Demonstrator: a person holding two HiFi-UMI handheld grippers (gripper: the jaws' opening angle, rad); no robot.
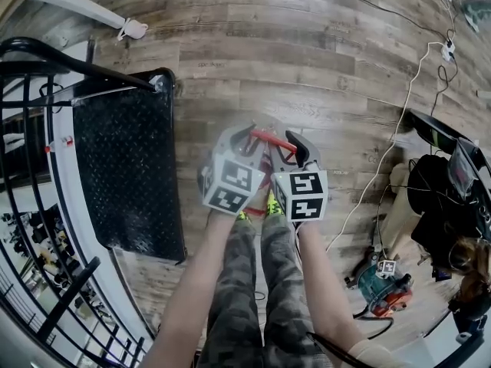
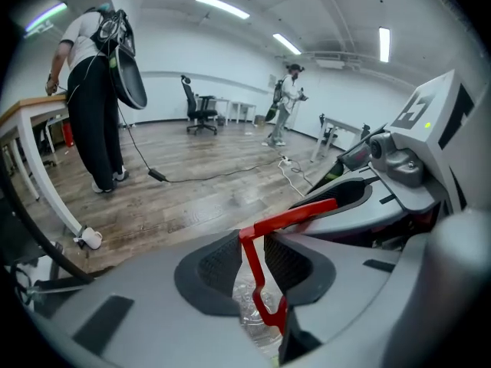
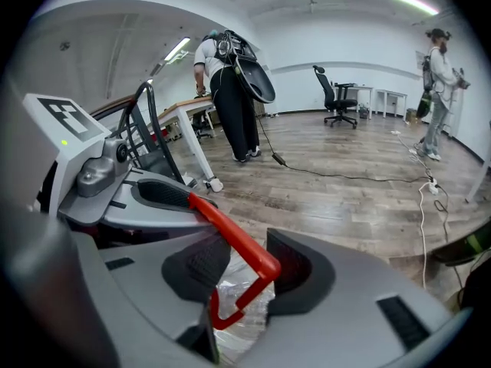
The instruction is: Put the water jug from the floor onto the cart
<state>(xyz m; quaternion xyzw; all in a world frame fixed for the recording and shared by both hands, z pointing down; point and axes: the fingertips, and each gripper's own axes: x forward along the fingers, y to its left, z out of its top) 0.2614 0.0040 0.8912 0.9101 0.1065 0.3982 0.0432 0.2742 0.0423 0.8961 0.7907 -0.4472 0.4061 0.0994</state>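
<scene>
Forearms (image 1: 188,297) sit closest to the lens, both reaching down and meeting over one spot in front of you.

Jug (image 2: 242,305): only crinkled clear plastic shows, straight under both claws. Head view hides the body, so I can't tell if it rests on the floor (image 1: 307,44) or hangs off it.

Red handle (image 1: 272,139): top bar runs left-right, from one claw across to the other.

Left claw (image 2: 251,267): pads look pressed on the handle's downward leg from both sides, no gap I can see.

Right claw (image 3: 247,271): handle corner sits against one pad with a sliver of gap at the other. I read it as around the bar, not clamped.

Key relation: the cart (image 1: 130,175) is to your left, just beside the claws. Its black tread deck runs lengthwise alongside you, with the push rail (image 1: 80,65) at the far end. Left claw is the nearer one.

My read: lift straight up, then go sideways left, keeping the bar across so both claws share the load. Firm up the right claw first.
</scene>
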